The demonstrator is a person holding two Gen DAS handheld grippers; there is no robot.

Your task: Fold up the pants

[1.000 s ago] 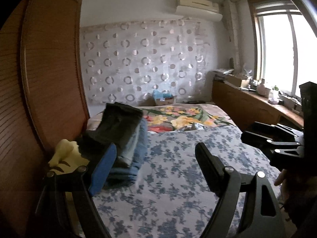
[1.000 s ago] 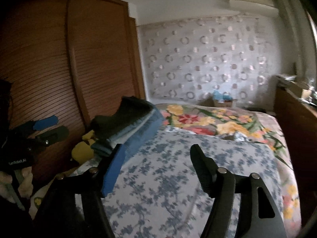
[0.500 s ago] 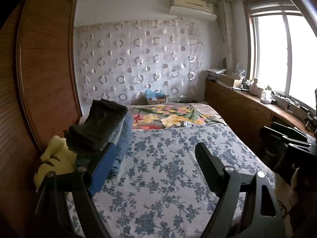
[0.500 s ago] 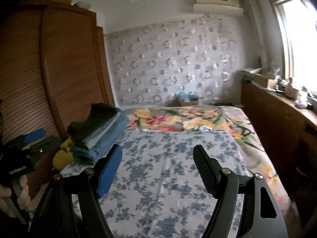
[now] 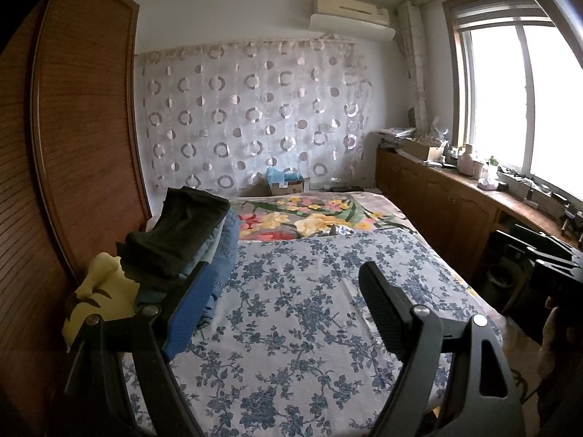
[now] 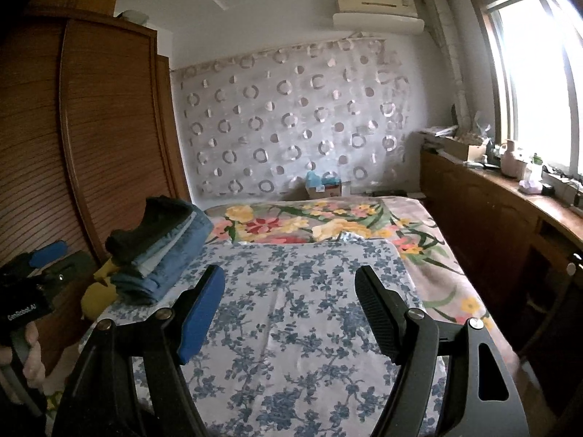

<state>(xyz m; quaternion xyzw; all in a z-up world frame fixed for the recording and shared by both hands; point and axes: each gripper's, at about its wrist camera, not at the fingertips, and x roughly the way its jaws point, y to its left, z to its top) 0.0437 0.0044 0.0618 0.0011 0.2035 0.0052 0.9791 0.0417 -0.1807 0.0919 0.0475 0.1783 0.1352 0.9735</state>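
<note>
A stack of folded pants [image 5: 186, 244], dark pair on top of blue jeans, sits at the left edge of the bed [image 5: 309, 327]; it also shows in the right wrist view [image 6: 160, 251]. My left gripper [image 5: 288, 309] is open and empty, held above the blue-flowered sheet, right of the stack. My right gripper [image 6: 291, 309] is open and empty above the same sheet [image 6: 291, 327]. The left gripper also shows at the left edge of the right wrist view [image 6: 47, 258], and the right gripper at the right edge of the left wrist view [image 5: 535, 247].
A yellow cushion [image 5: 94, 302] lies beside the stack against a wooden wardrobe [image 5: 73, 145]. A flowered blanket [image 5: 309, 218] covers the far bed. A wooden counter [image 5: 455, 189] with clutter runs under the window [image 5: 510, 102]. A box [image 5: 286, 182] stands by the patterned curtain.
Both grippers have pulled back and risen away from the stack, so more of the bed and room shows. Both stay open and empty.
</note>
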